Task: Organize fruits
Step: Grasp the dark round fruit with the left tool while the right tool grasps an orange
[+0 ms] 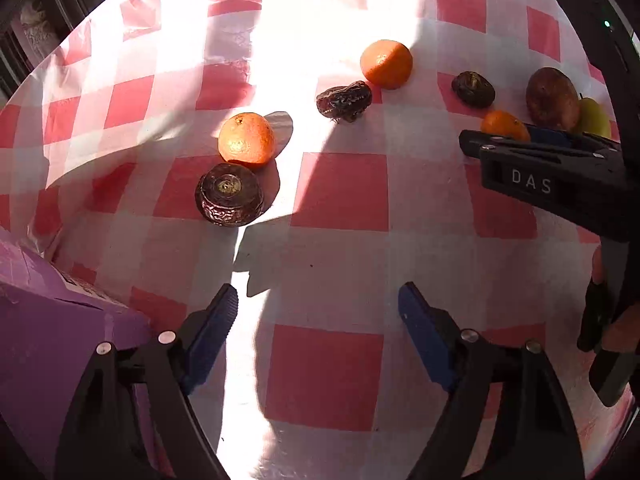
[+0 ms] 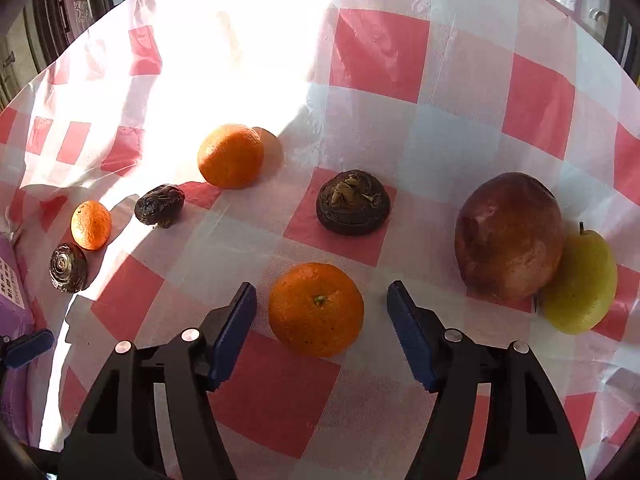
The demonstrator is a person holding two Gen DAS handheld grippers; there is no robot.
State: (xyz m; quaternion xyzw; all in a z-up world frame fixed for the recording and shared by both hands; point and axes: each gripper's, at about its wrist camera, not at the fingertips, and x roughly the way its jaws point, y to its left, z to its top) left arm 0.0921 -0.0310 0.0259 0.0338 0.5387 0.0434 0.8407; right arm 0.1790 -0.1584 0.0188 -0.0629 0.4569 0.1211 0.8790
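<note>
The right hand-held gripper (image 2: 321,312) hangs low over a red-and-white checked tabletop (image 2: 452,148), its blue pads partly apart on either side of an orange (image 2: 316,309), with a gap showing between each pad and the fruit. Just beyond that orange sits a dark, wrinkled round fruit (image 2: 353,202); to the right, a large reddish-brown fruit (image 2: 508,236) touches a yellow-green pear (image 2: 584,284). Farther left lie a second orange (image 2: 231,156), a dark shrivelled fruit (image 2: 159,205), a small orange (image 2: 91,225) and another dark round fruit (image 2: 68,268).

The left hand-held gripper (image 1: 318,314) stands with its pads well apart and nothing between them, above bare cloth, the small orange and its dark neighbour lying ahead and to its left. A purple box (image 1: 60,328) fills the near left corner of its view; small print on the box is too blurred to read. The letters "DAS" are legible in white on the black body of the right tool, seen at the right edge of the left wrist view. Strong sunlight washes out the far middle of the cloth.
</note>
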